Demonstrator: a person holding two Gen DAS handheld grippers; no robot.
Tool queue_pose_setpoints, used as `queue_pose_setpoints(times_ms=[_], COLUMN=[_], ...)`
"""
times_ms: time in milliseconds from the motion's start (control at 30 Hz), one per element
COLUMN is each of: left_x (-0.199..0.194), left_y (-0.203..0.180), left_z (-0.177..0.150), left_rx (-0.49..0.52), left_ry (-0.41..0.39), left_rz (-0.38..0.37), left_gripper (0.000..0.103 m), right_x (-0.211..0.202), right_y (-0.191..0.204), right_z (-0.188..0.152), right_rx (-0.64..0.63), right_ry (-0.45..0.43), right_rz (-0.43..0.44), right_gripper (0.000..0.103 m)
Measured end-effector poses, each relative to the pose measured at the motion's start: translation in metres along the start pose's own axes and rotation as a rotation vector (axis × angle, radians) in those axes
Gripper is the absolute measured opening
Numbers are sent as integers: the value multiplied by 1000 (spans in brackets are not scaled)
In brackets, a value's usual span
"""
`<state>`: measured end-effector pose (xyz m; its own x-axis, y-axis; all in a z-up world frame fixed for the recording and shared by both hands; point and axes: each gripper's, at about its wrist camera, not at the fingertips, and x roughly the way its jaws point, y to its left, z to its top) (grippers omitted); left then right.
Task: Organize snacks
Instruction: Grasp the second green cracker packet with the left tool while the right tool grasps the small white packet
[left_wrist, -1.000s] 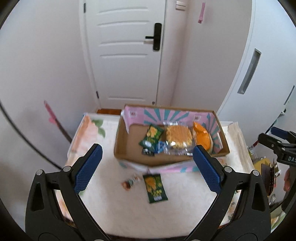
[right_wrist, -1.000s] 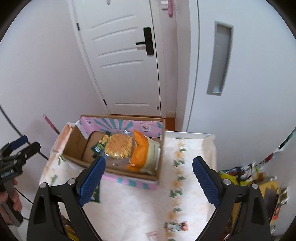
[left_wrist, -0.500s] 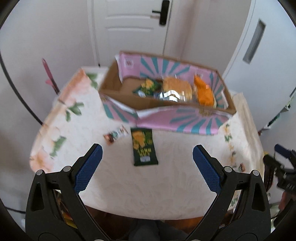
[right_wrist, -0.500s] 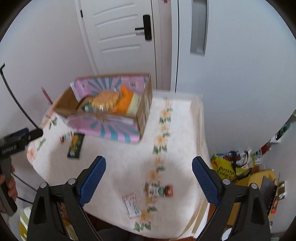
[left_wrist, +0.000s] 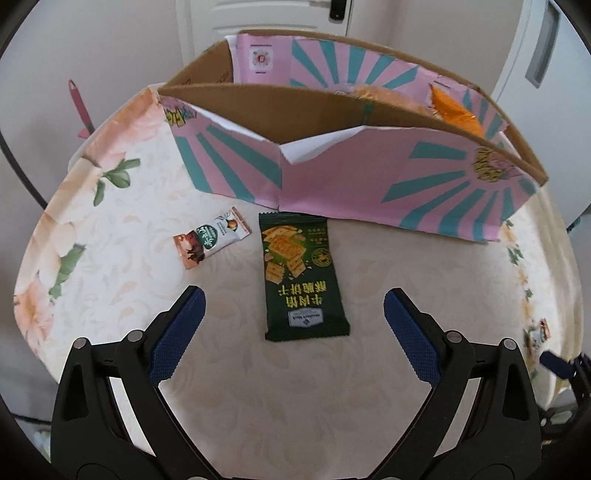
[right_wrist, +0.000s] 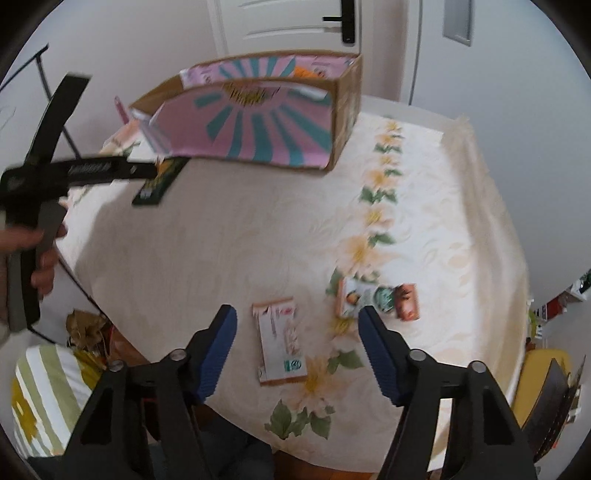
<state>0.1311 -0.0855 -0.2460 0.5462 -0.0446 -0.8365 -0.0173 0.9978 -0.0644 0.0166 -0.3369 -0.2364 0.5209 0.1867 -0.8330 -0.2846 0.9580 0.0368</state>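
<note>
Low in the frame, the right tongs (right_wrist: 297, 330), closing but unclenched, straddle the pale packet (right_wrist: 282, 345) lying lengthwise between them.

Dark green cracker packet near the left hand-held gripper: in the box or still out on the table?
Out. The dark green cracker packet lies flat on the tablecloth, just in front of the pink box.

My left gripper (left_wrist: 291, 306) points steeply down, jaws wide apart and empty; my right gripper (right_wrist: 297, 319) has just been closing, nothing between its jaws.
</note>
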Motion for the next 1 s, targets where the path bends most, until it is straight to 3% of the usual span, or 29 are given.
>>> queue_pose_setpoints(times_ms=[167, 300, 567, 633, 867, 1000], left_x=[12, 17, 25, 29, 38, 41], left_y=[3, 3, 0, -1, -5, -8], left_z=[0, 1, 2, 3, 9, 16], left_rx=[2, -1, 2, 3, 26, 37], left_ry=[-4, -3, 1, 8, 6, 4], left_rz=[20, 23, 31, 32, 36, 32], left_gripper=[97, 97, 94, 83, 67, 44], right_x=[13, 12, 10, 10, 10, 12], right_y=[4, 10, 20, 20, 19, 17], right_z=[-7, -8, -11, -11, -9, -6], right_rx=[-41, -95, -148, -151, -146, -138], right_ry=[-4, -30, -51, -53, -58, -57], right_rz=[4, -4, -5, -6, 0, 1], right_gripper=[52, 35, 22, 22, 22, 22])
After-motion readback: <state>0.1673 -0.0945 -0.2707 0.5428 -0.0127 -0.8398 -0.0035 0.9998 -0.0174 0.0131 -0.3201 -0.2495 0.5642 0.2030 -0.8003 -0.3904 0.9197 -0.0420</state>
